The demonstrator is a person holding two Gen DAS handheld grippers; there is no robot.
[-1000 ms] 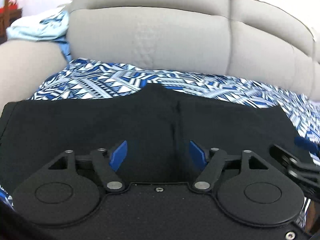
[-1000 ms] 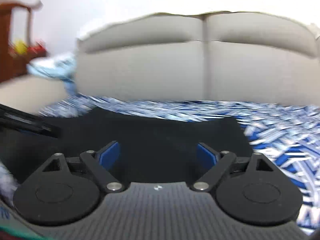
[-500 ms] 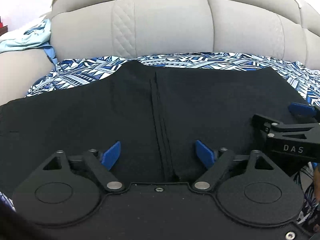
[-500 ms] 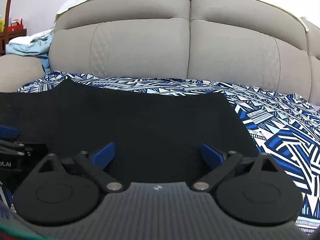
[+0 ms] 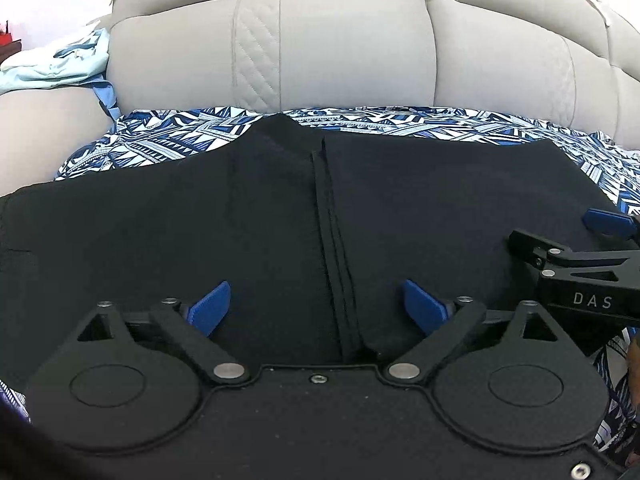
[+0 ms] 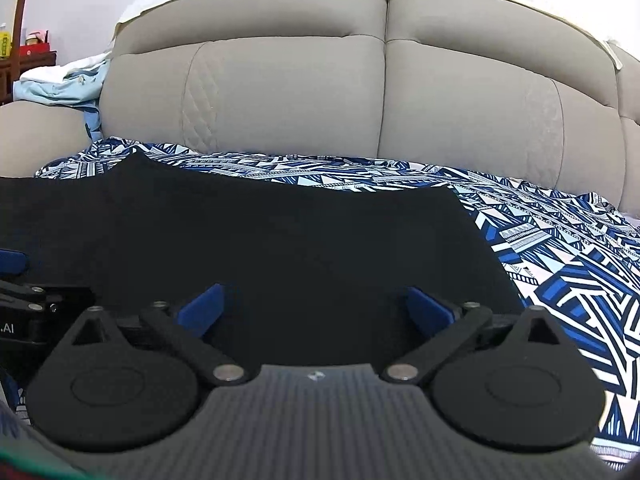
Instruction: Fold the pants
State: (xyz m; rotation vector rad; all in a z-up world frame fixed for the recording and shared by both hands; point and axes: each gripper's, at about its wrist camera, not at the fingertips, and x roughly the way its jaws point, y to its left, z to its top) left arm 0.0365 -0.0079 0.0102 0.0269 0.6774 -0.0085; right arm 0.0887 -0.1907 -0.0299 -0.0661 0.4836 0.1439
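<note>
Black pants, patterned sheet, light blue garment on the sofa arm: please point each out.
Black pants (image 5: 420,208), left wrist view, flat cloth right of the centre seam.
Patterned sheet (image 6: 560,264), right wrist view, bare part right of the pants.
Light blue garment (image 6: 60,86), right wrist view, its crumpled middle.

Flat black pants (image 5: 280,220) leave open room ahead; the sofa backrest (image 5: 340,52) blocks passage at twelve o'clock.
</note>
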